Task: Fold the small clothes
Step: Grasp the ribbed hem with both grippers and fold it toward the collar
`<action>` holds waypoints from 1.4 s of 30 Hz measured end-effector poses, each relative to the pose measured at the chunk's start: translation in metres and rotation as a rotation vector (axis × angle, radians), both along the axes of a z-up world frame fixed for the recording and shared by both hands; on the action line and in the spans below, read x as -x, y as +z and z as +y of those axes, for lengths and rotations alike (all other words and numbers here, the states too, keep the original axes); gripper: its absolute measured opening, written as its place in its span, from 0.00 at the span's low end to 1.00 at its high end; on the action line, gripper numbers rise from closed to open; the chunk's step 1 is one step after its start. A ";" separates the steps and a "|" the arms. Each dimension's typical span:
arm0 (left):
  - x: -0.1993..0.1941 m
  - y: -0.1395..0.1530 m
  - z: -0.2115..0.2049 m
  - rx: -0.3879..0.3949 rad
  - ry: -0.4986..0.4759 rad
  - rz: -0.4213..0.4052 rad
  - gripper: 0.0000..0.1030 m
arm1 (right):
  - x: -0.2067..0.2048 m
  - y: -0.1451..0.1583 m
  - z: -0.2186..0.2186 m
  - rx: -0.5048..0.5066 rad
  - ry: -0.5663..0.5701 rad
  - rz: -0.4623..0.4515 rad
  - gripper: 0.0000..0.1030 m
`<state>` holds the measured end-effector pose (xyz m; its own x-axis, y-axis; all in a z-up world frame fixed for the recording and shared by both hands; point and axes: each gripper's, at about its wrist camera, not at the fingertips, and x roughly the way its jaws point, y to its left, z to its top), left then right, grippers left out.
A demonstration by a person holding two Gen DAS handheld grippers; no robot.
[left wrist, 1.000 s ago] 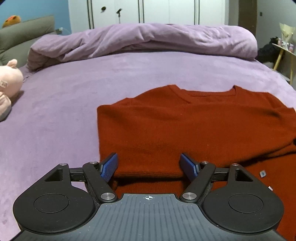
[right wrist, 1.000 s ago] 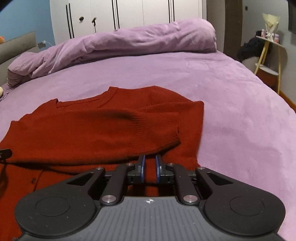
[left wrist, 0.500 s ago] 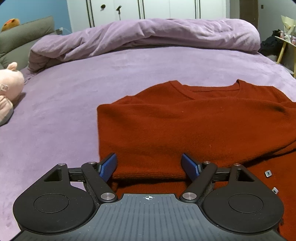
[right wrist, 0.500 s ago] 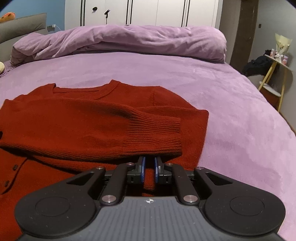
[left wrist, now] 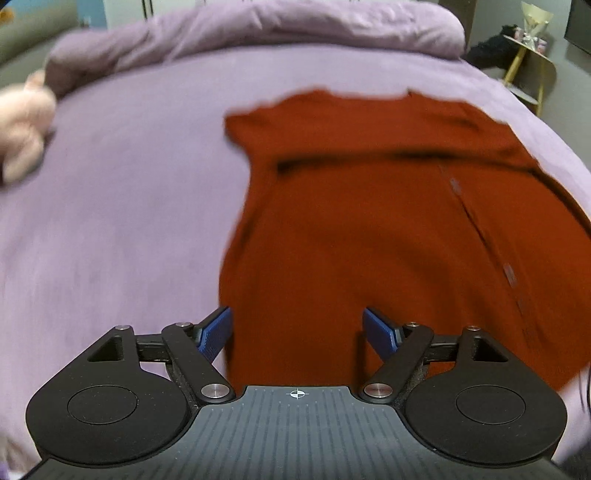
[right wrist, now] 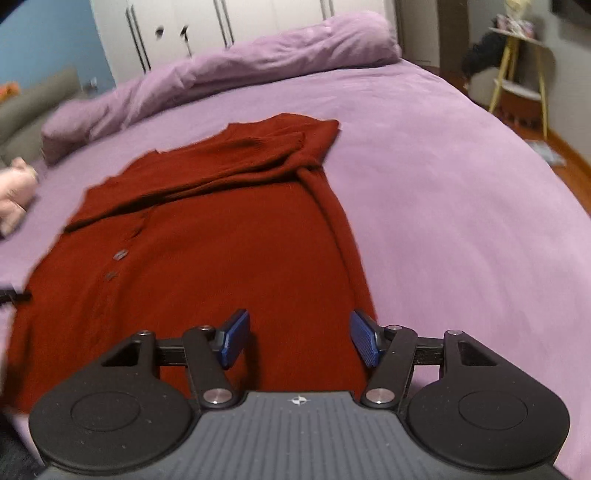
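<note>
A rust-red knitted cardigan (left wrist: pixel 369 229) lies flat on the purple bedspread (left wrist: pixel 129 192), both sleeves folded across its chest and its buttons facing up. My left gripper (left wrist: pixel 297 330) hangs open over the cardigan's lower left part, its blue pads apart with nothing between them. In the right wrist view the same cardigan (right wrist: pixel 229 236) spreads ahead. My right gripper (right wrist: pixel 299 339) hovers over its lower right part near the side edge, its jaws opening and nothing pinched between the blue pads. Both views are blurred by motion.
A rolled purple duvet (right wrist: pixel 229 77) lies across the far end of the bed. A pink plush toy (left wrist: pixel 22 129) sits at the left. A yellow-legged side table (right wrist: pixel 517 70) stands past the bed's right side, and white wardrobe doors (right wrist: pixel 207 26) fill the back wall.
Both grippers pulled back toward the cardigan's hem, so more of it shows. The right gripper let go of the sleeve cuff and its jaws spread apart. The left stayed open.
</note>
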<state>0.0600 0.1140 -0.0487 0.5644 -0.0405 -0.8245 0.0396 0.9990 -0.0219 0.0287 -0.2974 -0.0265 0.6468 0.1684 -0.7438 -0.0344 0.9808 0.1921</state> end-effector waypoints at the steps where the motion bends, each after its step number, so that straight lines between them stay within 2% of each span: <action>1: 0.014 -0.001 0.003 0.011 0.013 0.018 0.80 | 0.013 0.003 -0.005 -0.012 -0.012 0.005 0.57; 5: 0.055 -0.006 0.015 0.052 0.067 0.040 0.79 | 0.039 0.009 -0.019 -0.060 -0.050 0.067 0.56; 6: 0.059 -0.009 0.018 0.072 0.080 0.054 0.76 | 0.039 0.006 -0.023 -0.094 -0.051 0.085 0.53; 7: 0.062 -0.011 0.021 0.101 0.098 0.073 0.72 | 0.036 0.003 -0.025 -0.134 -0.050 0.115 0.41; 8: 0.063 -0.013 0.023 0.130 0.106 0.082 0.70 | 0.034 -0.001 -0.028 -0.181 -0.053 0.145 0.34; 10: 0.066 -0.015 0.029 0.209 0.106 0.086 0.64 | 0.029 -0.006 -0.030 -0.252 -0.058 0.178 0.32; 12: 0.064 -0.020 0.035 0.294 0.111 0.118 0.57 | 0.027 -0.012 -0.029 -0.270 -0.057 0.194 0.24; 14: 0.058 -0.025 0.037 0.337 0.119 0.149 0.51 | 0.027 -0.018 -0.028 -0.281 -0.068 0.224 0.15; 16: 0.054 -0.031 0.039 0.341 0.136 0.171 0.35 | 0.027 -0.024 -0.029 -0.298 -0.081 0.237 0.10; 20: 0.055 -0.032 0.048 0.411 0.134 0.180 0.14 | 0.027 -0.028 -0.034 -0.347 -0.094 0.238 0.04; 24: 0.051 -0.021 0.050 0.460 0.098 0.136 0.08 | 0.022 -0.026 -0.040 -0.437 -0.083 0.227 0.04; 28: 0.042 0.011 0.054 0.500 0.101 0.004 0.07 | 0.009 -0.007 -0.042 -0.526 -0.055 0.143 0.04; 31: 0.024 0.037 0.057 0.504 0.111 -0.109 0.07 | -0.014 0.009 -0.036 -0.518 -0.034 0.071 0.04; 35: -0.010 0.051 0.053 0.431 0.131 -0.194 0.08 | -0.054 0.026 -0.018 -0.423 -0.023 -0.021 0.04; 40: -0.050 0.032 0.042 0.302 0.180 -0.196 0.08 | -0.097 0.023 0.004 -0.257 -0.048 -0.063 0.04; 42: -0.059 0.022 0.042 0.279 0.184 -0.184 0.11 | -0.111 0.019 0.018 -0.133 -0.036 -0.072 0.04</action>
